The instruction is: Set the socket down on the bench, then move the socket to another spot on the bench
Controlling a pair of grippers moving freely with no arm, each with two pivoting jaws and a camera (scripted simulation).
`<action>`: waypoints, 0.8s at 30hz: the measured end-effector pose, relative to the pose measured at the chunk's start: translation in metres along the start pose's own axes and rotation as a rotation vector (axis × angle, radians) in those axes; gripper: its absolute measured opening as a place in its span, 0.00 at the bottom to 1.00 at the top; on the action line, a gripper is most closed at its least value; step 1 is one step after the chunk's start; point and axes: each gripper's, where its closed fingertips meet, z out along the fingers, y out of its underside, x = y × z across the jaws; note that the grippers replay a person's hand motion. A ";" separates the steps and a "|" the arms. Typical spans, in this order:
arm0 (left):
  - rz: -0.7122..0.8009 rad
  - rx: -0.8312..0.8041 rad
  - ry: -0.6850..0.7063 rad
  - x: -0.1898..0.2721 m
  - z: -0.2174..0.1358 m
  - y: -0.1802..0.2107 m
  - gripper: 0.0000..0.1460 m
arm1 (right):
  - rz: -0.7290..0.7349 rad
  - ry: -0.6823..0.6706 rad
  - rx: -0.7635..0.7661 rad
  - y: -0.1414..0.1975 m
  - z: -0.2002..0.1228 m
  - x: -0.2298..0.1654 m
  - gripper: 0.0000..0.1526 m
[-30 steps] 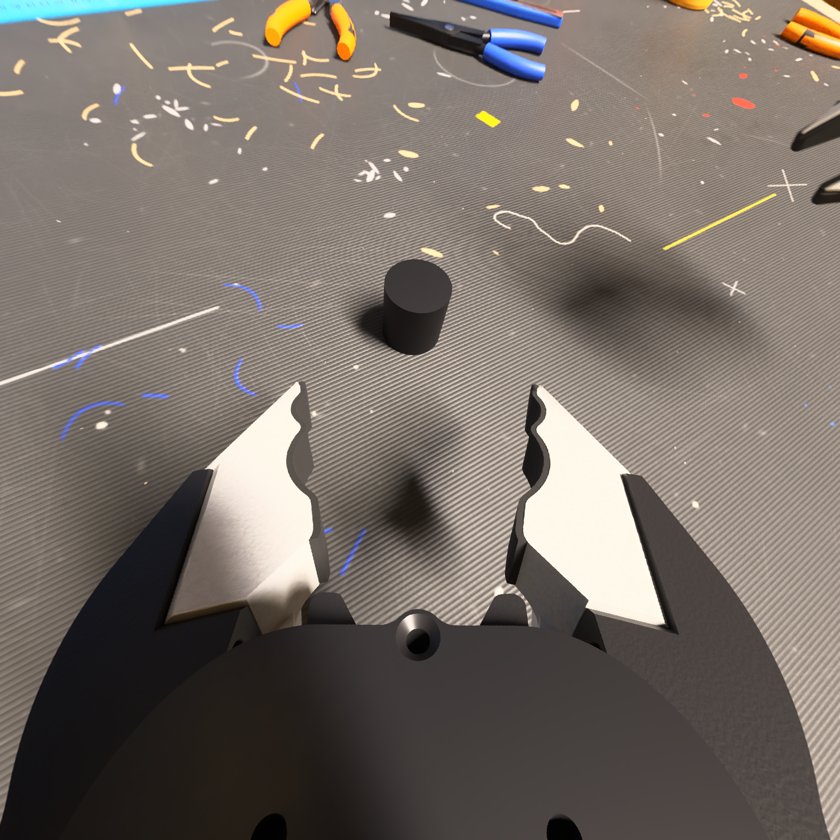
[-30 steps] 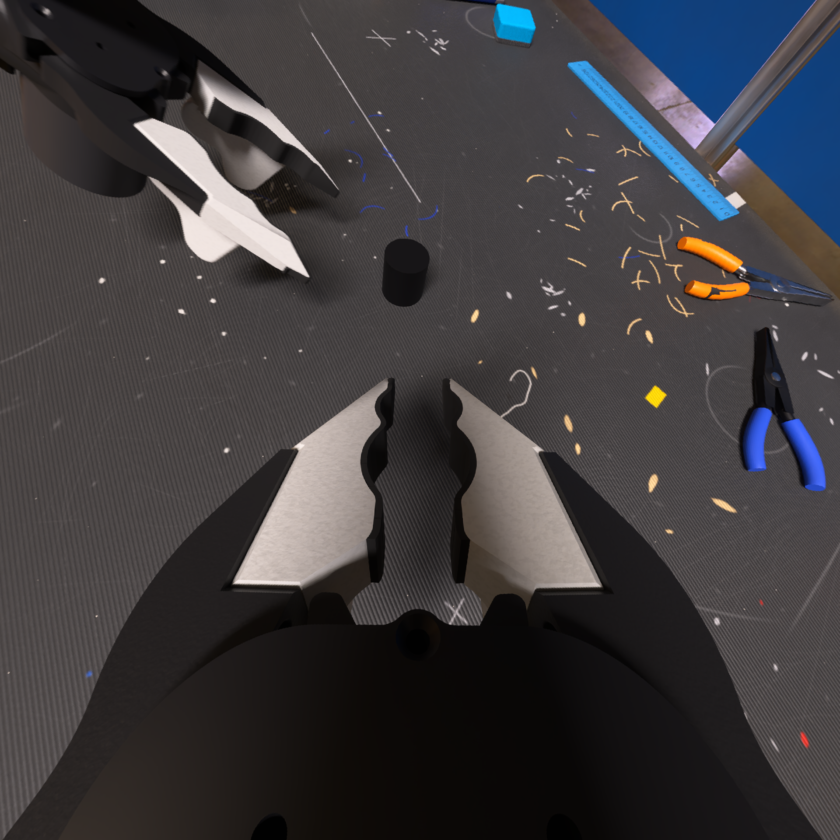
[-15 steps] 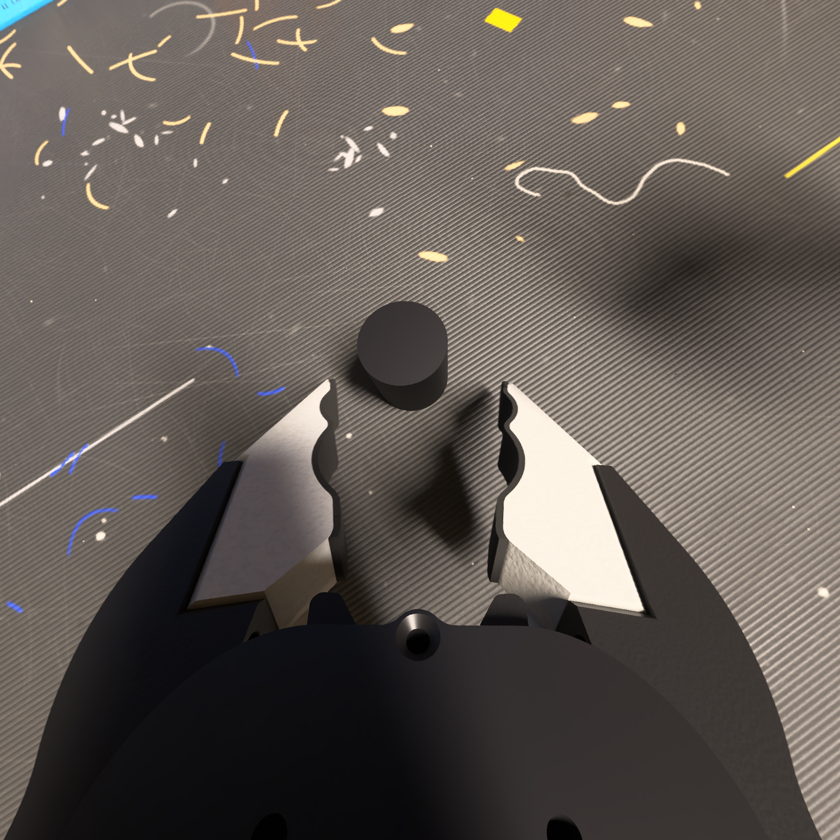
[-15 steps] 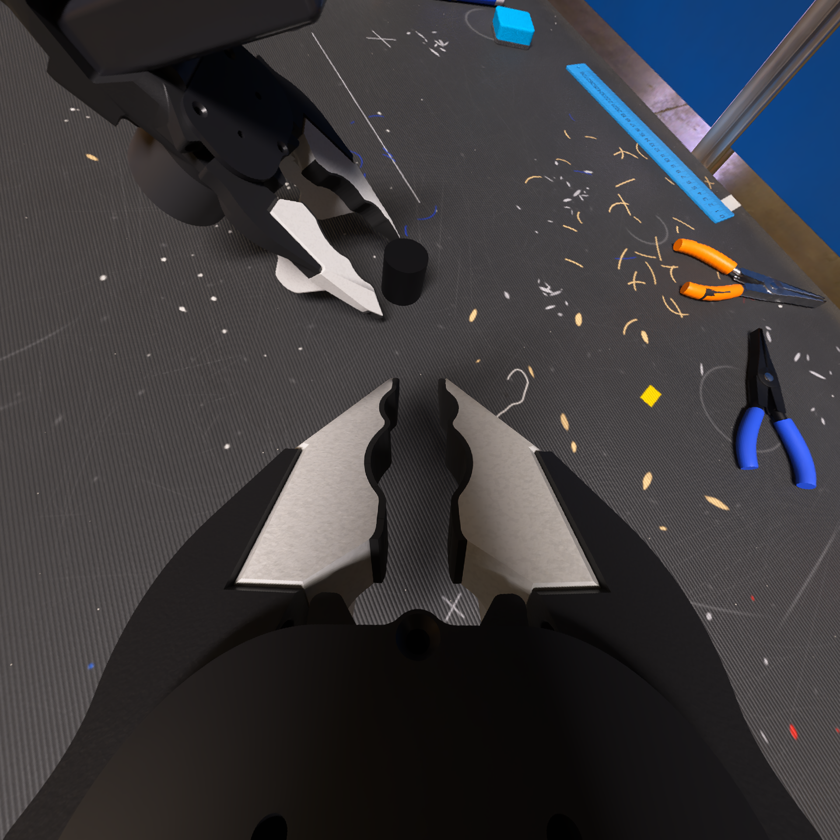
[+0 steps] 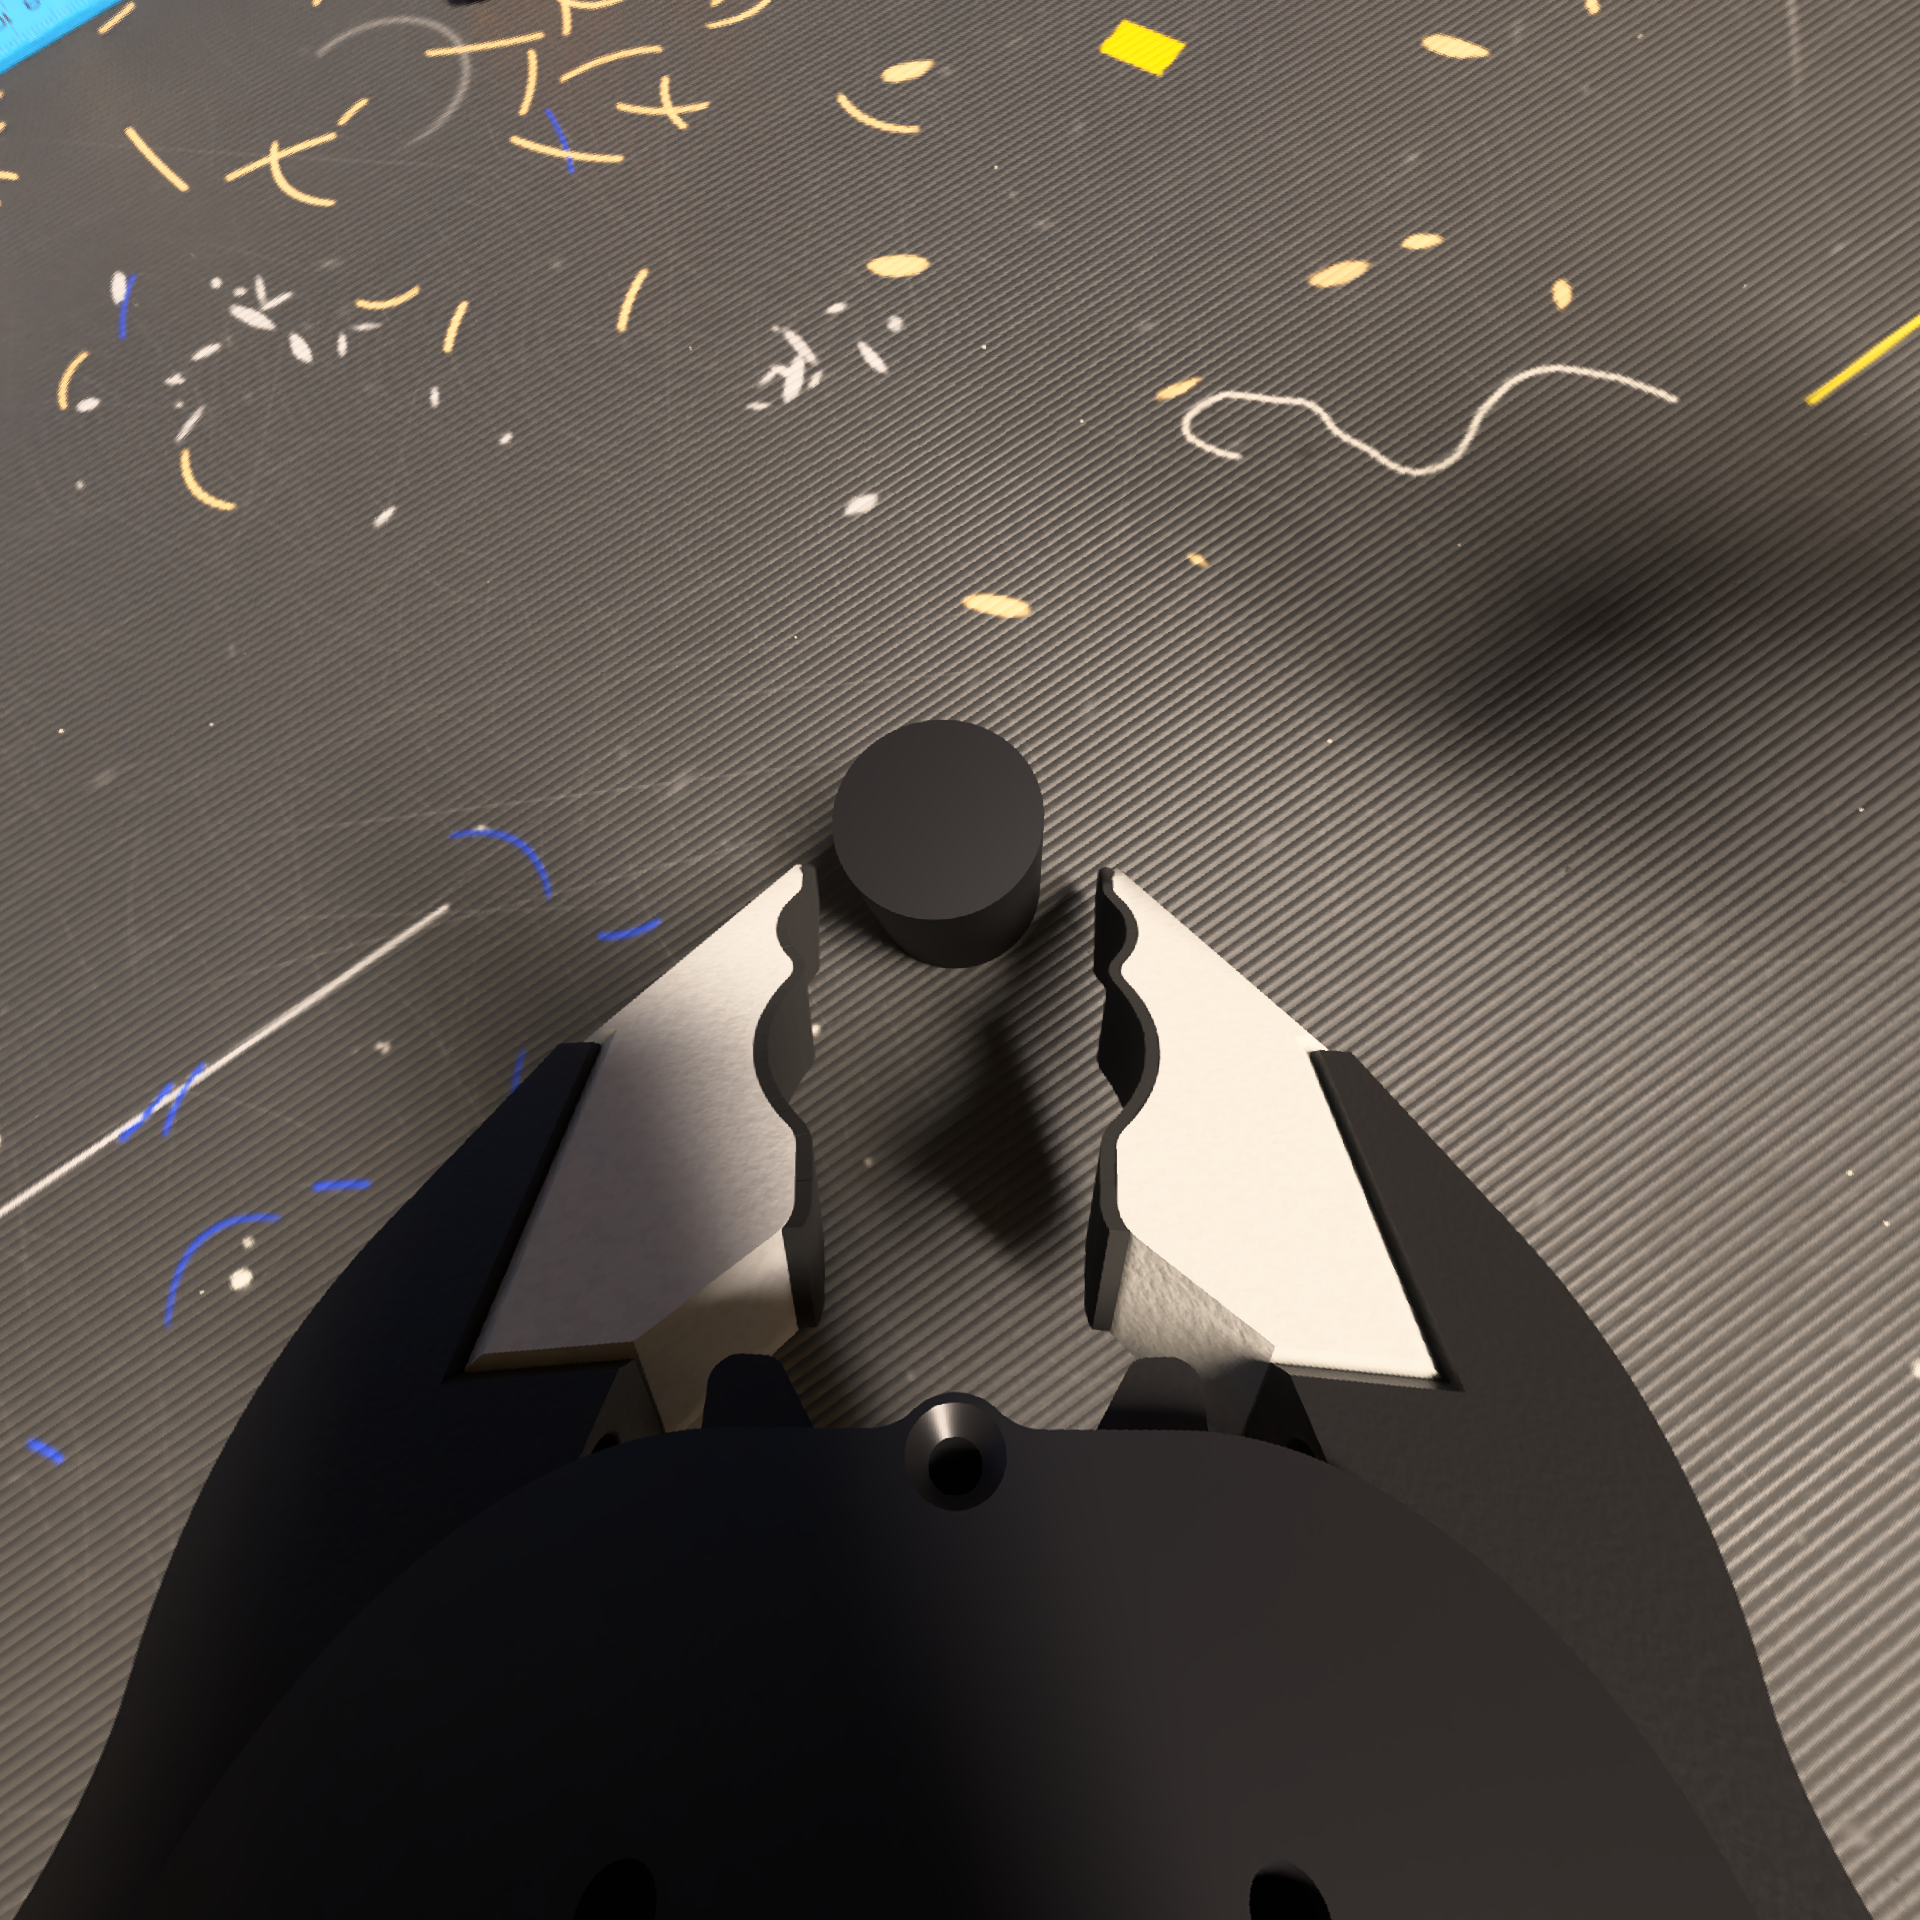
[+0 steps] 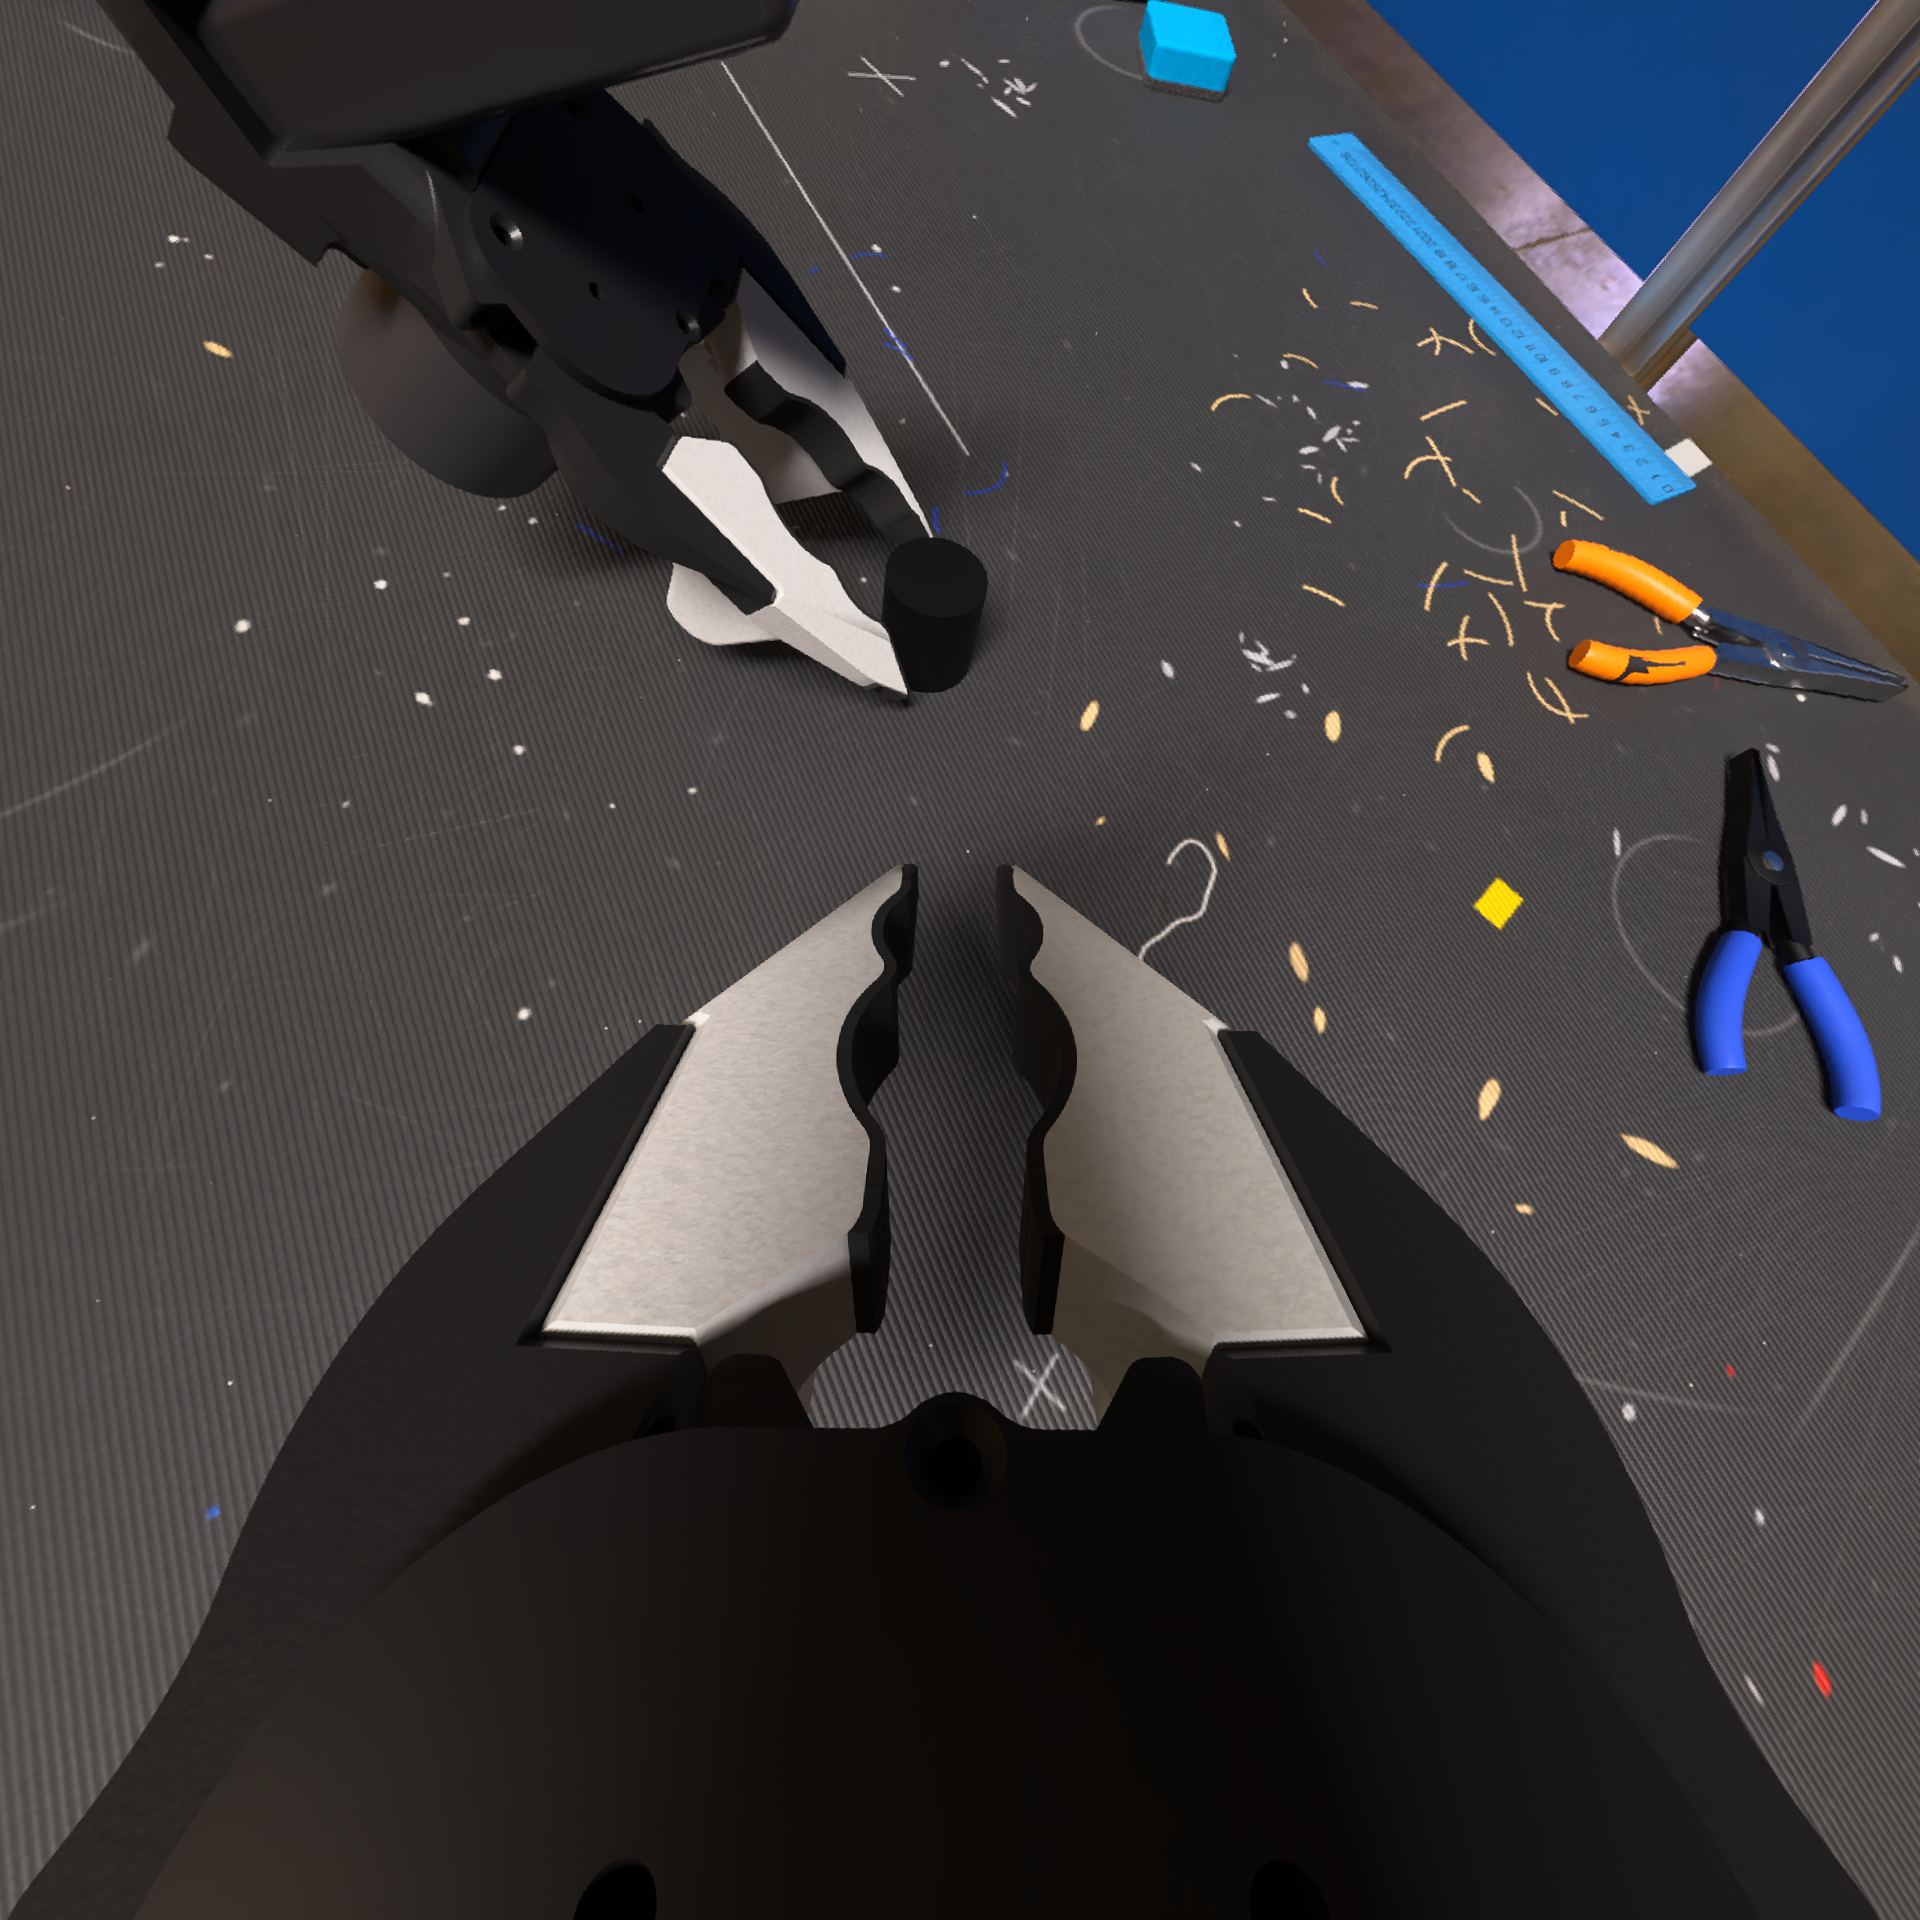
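Observation:
The socket (image 5: 935, 831) is a short black cylinder standing upright on the dark ribbed bench (image 5: 1507, 987). My left gripper (image 5: 953, 876) is open, with its fingertips on either side of the socket's near side; they do not grip it. In the right wrist view the socket (image 6: 932, 613) stands ahead with the left gripper (image 6: 912, 611) reaching around it from the upper left. My right gripper (image 6: 956, 873) is empty, its jaws a narrow gap apart, hovering over the bench well short of the socket.
Orange-handled pliers (image 6: 1662, 623) and blue-handled pliers (image 6: 1787, 956) lie to the right. A blue ruler (image 6: 1496, 312) lies along the far right bench edge by a metal post (image 6: 1766, 177). A cyan block (image 6: 1184, 47) sits far back. Shavings and chalk marks litter the mat.
My left gripper has moved forward and down to the socket and narrowed, so its tips now flank it. My right gripper's jaws have narrowed slightly; it has hardly moved.

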 end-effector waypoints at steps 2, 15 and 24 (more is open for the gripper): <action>-0.001 0.002 0.005 -0.001 0.000 -0.001 0.33 | 0.000 0.000 -0.001 0.000 0.000 0.000 0.09; 0.027 0.009 0.047 0.001 0.001 -0.003 0.25 | -0.003 -0.006 0.000 -0.001 0.000 -0.002 0.07; 0.052 0.025 0.032 -0.005 -0.002 0.000 0.25 | -0.004 -0.004 0.003 -0.002 -0.002 -0.001 0.07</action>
